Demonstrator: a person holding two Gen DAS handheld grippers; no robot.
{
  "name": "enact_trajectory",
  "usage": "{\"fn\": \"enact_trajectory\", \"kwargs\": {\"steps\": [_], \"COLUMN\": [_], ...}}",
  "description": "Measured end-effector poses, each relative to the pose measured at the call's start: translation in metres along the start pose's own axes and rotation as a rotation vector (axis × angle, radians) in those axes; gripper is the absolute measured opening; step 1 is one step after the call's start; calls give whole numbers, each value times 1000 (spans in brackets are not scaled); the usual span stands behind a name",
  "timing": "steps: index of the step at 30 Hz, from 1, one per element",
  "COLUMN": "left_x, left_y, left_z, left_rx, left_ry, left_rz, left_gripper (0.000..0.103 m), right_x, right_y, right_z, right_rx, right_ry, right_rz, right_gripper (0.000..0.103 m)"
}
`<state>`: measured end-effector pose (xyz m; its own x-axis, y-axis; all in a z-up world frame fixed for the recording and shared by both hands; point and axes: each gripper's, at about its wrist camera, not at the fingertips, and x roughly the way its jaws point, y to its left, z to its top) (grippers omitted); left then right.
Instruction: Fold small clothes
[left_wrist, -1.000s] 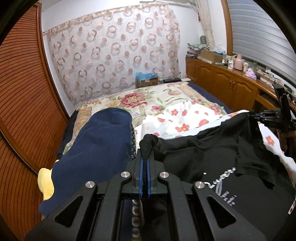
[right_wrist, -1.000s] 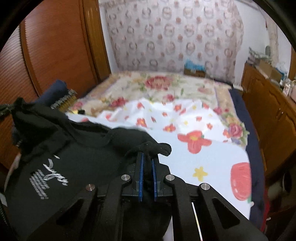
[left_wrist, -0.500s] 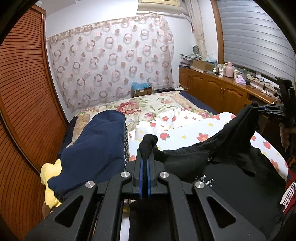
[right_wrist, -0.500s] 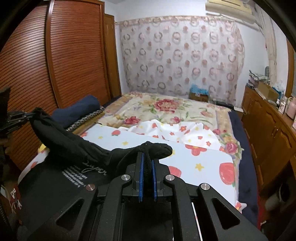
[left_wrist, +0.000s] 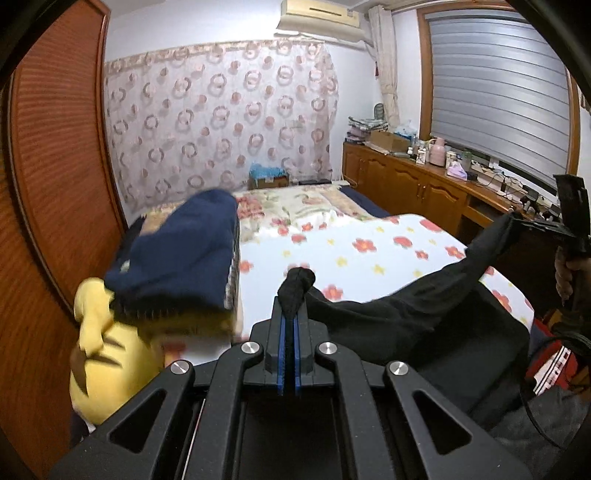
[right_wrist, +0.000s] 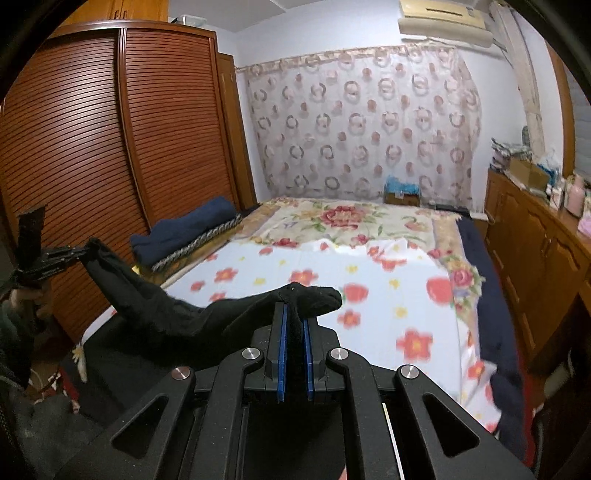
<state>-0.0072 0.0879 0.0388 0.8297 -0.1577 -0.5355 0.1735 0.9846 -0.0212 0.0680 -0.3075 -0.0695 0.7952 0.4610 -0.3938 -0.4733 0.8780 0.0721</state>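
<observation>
Step in hand: spreading. Left tongs (left_wrist: 289, 320) and right tongs (right_wrist: 294, 325) each clenched on an edge of the black garment (left_wrist: 399, 314), held stretched above the bed (right_wrist: 369, 273). Next: lower evenly, lay flat, then fold.

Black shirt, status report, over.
Left gripper and right gripper both shut on black shirt. Shirt stretched between them above bed. Nothing blocking.
</observation>
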Motion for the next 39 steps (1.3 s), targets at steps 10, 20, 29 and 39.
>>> {"fn": "enact_trajectory", "kwargs": {"steps": [10, 20, 29, 39], "left_x": [-2, 14, 41, 112], "left_y": [10, 27, 41, 56], "left_z": [-50, -70, -37, -26], "left_rx": [-82, -115, -73, -40], "left_ry": [93, 129, 77, 198], "left_rz": [5, 43, 76, 74], "left_gripper": [5, 59, 77, 77], "right_x": [-23, -2, -1, 90], "right_y": [12, 12, 12, -4], "right_z": [-38, -45, -16, -23], "right_rx": [37, -6, -52, -25], "right_ry": [134, 242, 184, 251], "right_rz": [17, -69, -153, -150], "right_gripper": [8, 24, 58, 62]}}
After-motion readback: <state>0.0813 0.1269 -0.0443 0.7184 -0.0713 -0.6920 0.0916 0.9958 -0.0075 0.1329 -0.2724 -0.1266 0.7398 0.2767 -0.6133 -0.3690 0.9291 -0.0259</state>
